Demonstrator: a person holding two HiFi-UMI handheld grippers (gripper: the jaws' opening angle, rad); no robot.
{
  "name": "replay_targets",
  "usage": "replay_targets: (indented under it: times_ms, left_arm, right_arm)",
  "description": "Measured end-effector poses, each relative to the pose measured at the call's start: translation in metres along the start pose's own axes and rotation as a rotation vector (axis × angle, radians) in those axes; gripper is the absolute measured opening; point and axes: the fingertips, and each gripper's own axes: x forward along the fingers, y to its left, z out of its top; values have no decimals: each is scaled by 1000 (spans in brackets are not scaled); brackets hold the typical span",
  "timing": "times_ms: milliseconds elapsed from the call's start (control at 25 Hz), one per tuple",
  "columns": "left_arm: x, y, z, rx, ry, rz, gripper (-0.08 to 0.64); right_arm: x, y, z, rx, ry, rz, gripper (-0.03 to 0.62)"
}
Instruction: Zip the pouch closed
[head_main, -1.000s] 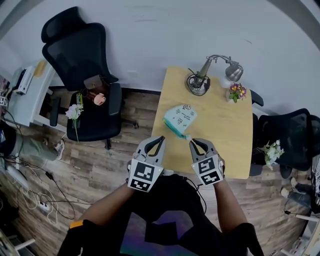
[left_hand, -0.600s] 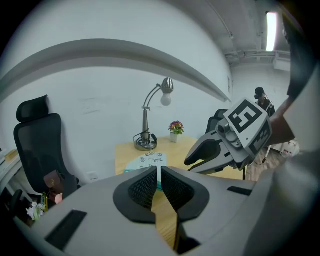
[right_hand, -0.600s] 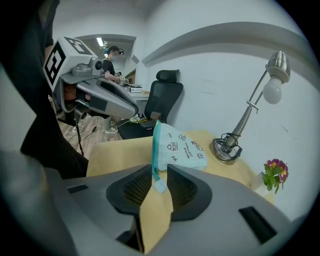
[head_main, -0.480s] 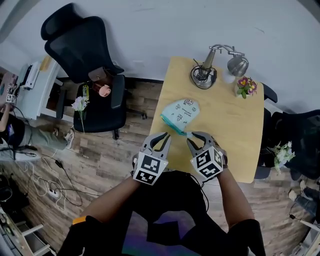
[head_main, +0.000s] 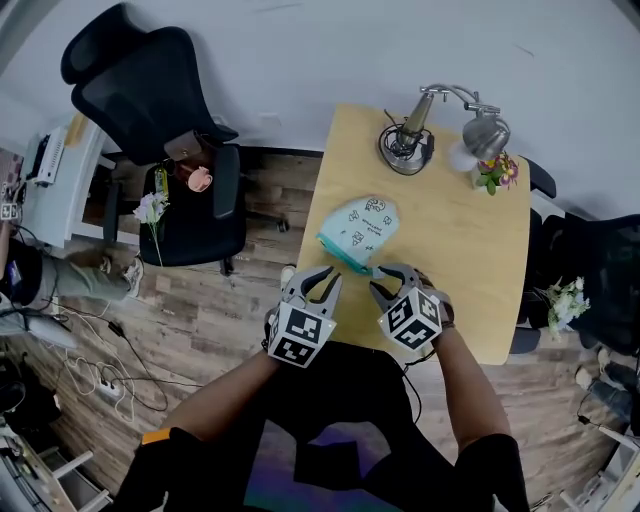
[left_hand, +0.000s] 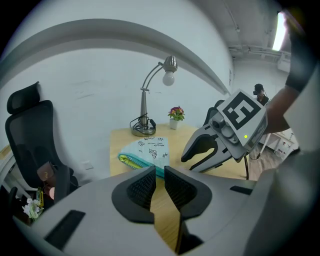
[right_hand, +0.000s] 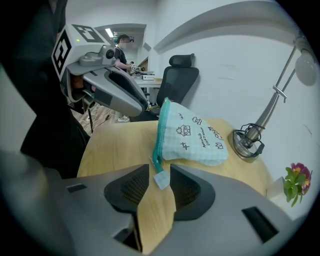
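A pale wooden table (head_main: 470, 260) filled the right half of the head view. A desk lamp (head_main: 415, 140) stood at its 12 o'clock end and a small flower pot (head_main: 497, 172) at its 1 o'clock corner.

The pouch (head_main: 358, 232) lay flat on the table's near-left part, its zipper edge toward the person. It sat at 1 o'clock from the left gripper (head_main: 318, 280) and 11 o'clock from the right gripper (head_main: 393, 278). It was a mint fabric pouch with small printed drawings, and it looked soft, light and floppy. It would likely slide or bunch if only one end were pulled, so the cloth beside the zipper's start probably needed pinning.

The left gripper's jaws were opening, a narrow gap apart, with only bare table between them. The right gripper's jaws were opening wide.

The teal zipper (right_hand: 159, 131) showed yellow lining (left_hand: 131, 160) where it gaped. Its small pale pull tab (right_hand: 161, 179) lay loose between the right jaws, untouched by either pad, and seemed the natural place to pinch.

Compared with a second earlier, both grippers had dropped closer to the table and their jaws had spread. The pouch kept its place.
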Motion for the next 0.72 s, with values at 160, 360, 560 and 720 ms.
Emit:
replay_targets:
  times_ms: [160,360,560,720]
  left_arm:
    - [9,2,-3,14,28,-40,57]
    - [15,3,-12,5,51,-56,57]
    - [17,8,-15,-21,52,-40,57]
    - [17,8,-16,-37,50,-35,57]
  right_arm:
    - [8,-5,-5,1,34,27,149]
    - [18,-4,-15,-34,68,69,149]
    - [27,-2,-18,-52,90,122,149]
    - [29,0,-18,-44,95,179,140]
